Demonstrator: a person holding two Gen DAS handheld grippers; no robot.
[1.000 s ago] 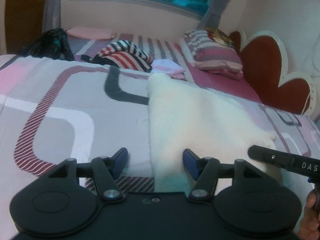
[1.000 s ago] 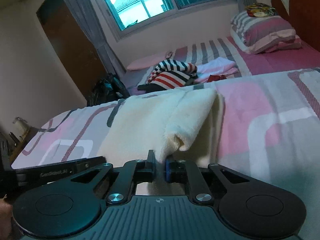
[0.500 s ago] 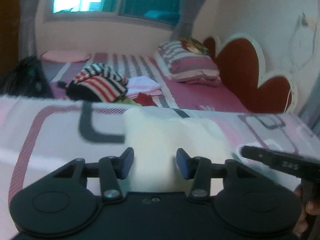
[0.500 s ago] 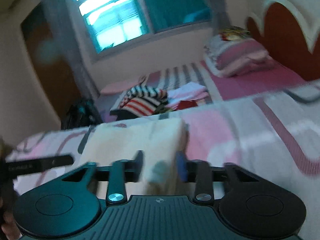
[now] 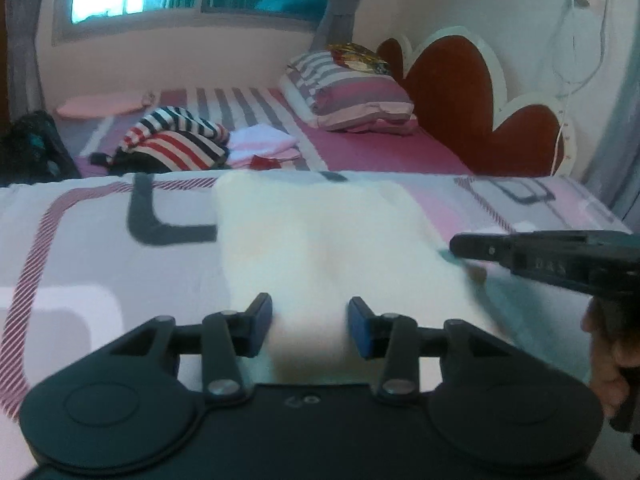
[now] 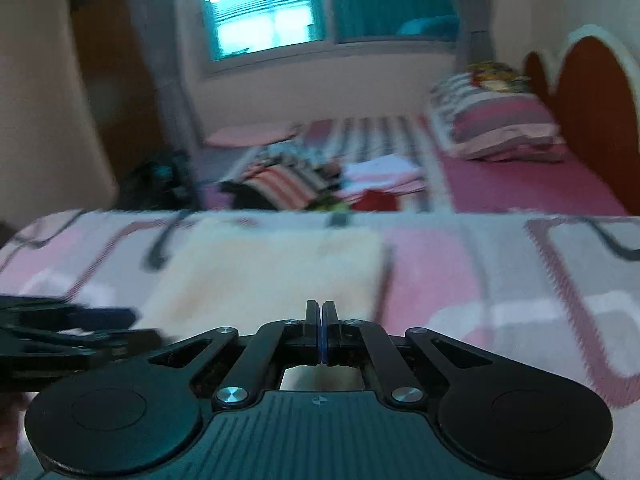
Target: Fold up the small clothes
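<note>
Mid-fold on cream cloth (image 5: 320, 240) lying on bed (image 5: 80, 264): left gripper (image 5: 310, 322) agape, empty; right gripper (image 6: 321, 330) closed, apparently holding nothing; next, probably regrasp an edge.

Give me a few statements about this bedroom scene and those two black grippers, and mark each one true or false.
1. The left gripper is open over the fluffy cream cloth. True.
2. The right gripper is wide open. False: its fingers are pressed together, with nothing visibly between them.
3. A striped red, white and black garment lies behind the cream cloth. True.
4. The cream cloth hangs from the red heart-shaped headboard. False: it lies flat on the patterned pink and grey bedcover.
</note>
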